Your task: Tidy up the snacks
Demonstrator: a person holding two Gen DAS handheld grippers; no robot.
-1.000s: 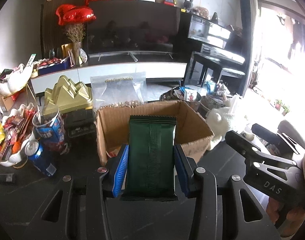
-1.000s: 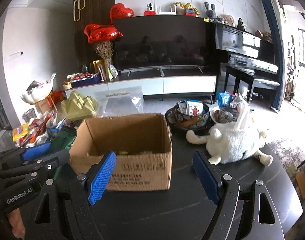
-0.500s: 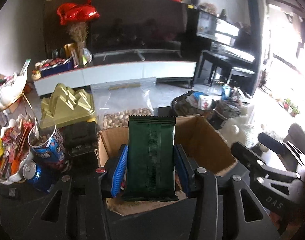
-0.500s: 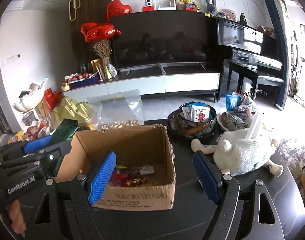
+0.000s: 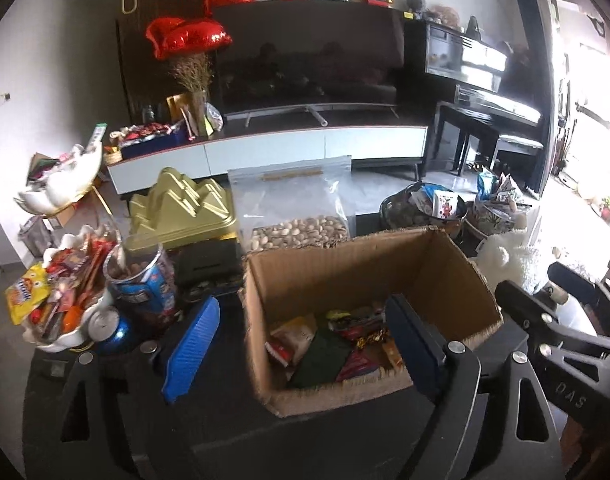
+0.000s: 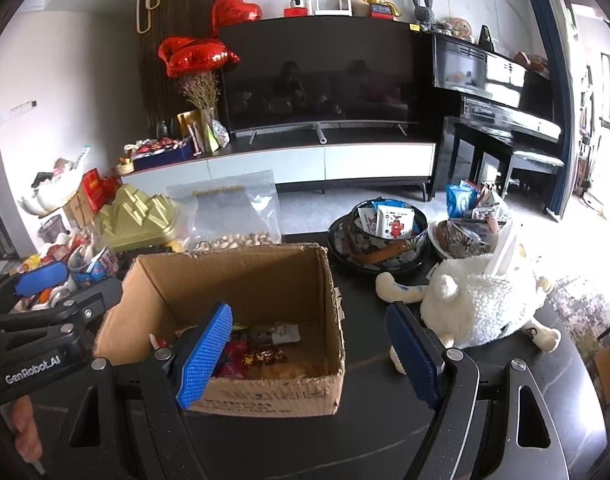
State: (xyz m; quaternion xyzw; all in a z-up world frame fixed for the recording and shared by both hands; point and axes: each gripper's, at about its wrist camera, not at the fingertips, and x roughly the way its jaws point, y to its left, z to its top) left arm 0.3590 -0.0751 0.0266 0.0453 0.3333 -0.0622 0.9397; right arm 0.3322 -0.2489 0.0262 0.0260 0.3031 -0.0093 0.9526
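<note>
An open cardboard box [image 5: 357, 264] stands on the black table [image 5: 225, 420] with several snack packets inside. A dark green packet [image 5: 321, 364] lies flat among them. My left gripper [image 5: 301, 348] hovers over the box's near left part. Its jaws are opening, one blue pad [image 5: 193, 348] is outside the box wall, and neither pad touches the green packet below. My right gripper [image 6: 309, 356] stands open over the box's [image 6: 241, 280] near right corner and holds nothing. In the right wrist view, a left gripper pad [image 6: 41, 282] shows at the left edge.
Behind the box stand a clear bag of pistachios [image 5: 297, 216] and a gold tin [image 5: 181, 212]. Left of it are a white bowl of snacks [image 5: 61, 308] and blue cans [image 5: 141, 284]. Right of it sit a plush sheep [image 6: 481, 300] and patterned bowls of sachets [image 6: 385, 236].
My left gripper moved forward over the box and its jaws spread. The green packet left them and now lies in the box. My right gripper moved closer to the box.
</note>
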